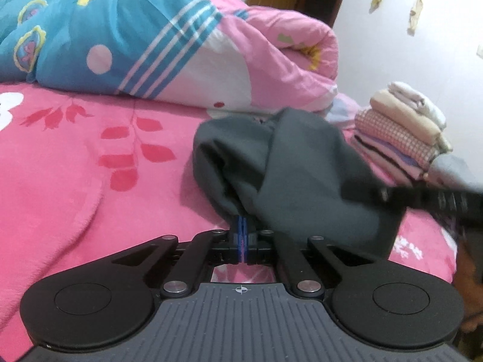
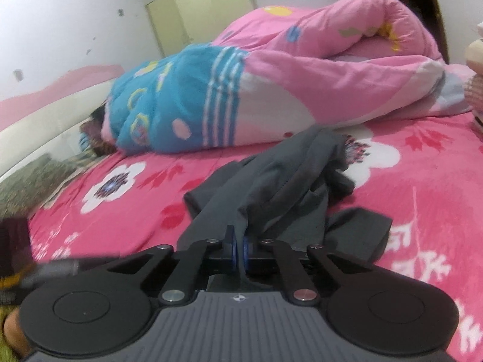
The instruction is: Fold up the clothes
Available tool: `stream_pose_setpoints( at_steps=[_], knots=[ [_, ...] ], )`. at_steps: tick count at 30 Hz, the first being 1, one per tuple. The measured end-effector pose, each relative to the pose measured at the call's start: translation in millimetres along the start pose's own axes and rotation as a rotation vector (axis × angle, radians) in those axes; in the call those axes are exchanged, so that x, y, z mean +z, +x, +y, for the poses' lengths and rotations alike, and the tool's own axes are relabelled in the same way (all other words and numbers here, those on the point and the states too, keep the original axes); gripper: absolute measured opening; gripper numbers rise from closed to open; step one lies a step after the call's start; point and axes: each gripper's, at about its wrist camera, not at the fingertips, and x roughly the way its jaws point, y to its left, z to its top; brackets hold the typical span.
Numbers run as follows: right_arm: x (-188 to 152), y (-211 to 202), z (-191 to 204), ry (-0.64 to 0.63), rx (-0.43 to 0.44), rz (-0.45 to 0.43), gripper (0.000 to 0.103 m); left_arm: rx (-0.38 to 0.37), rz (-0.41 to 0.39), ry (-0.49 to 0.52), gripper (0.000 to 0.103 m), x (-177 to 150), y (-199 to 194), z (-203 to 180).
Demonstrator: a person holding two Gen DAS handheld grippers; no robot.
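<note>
Pink floral bedspread point(image 2: 422, 181), grey garment point(image 2: 289, 187) lengthwise away — both jaws clamped on it.

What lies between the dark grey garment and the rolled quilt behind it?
Only bare pink bedsheet separates the grey garment from the quilt; the right wrist view shows it.

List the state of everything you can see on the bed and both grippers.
Left gripper: shut on grey garment.
Right gripper: shut on grey garment.
Grey garment: crumpled, unfolded, pinched at two spots.
Quilt: rolled up.
Clothes pile: folded, stacked.
</note>
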Motion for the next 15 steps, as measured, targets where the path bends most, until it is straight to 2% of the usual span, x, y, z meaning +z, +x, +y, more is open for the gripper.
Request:
stream_pose_setpoints(
  at_steps=[4, 9, 10, 11, 13, 15],
  knots=[
    [-17, -8, 11, -0.038, 0.038, 0.042, 0.004, 0.010, -0.053, -0.053, 0.003, 2, -7, 11],
    [-41, -11, 28, -0.092, 0.089, 0.106, 0.003, -0.017, -0.105, -0.096, 0.009, 7, -9, 19],
    [-46, -10, 33, -0.107, 0.099, 0.114, 0.003, -0.028, -0.111, -0.105, 0.017, 8, -9, 20],
    [-51, -10, 38, -0.122, 0.109, 0.121, 0.003, -0.037, -0.112, -0.109, 0.031, 8, -8, 20],
    [-59, -10, 46, -0.151, 0.134, 0.137, 0.003, -0.051, -0.110, -0.118, 0.046, 7, -6, 20],
    [-66, -9, 53, -0.179, 0.144, 0.150, 0.003, -0.051, -0.098, -0.106, 0.046, 4, -3, 18]
  ],
)
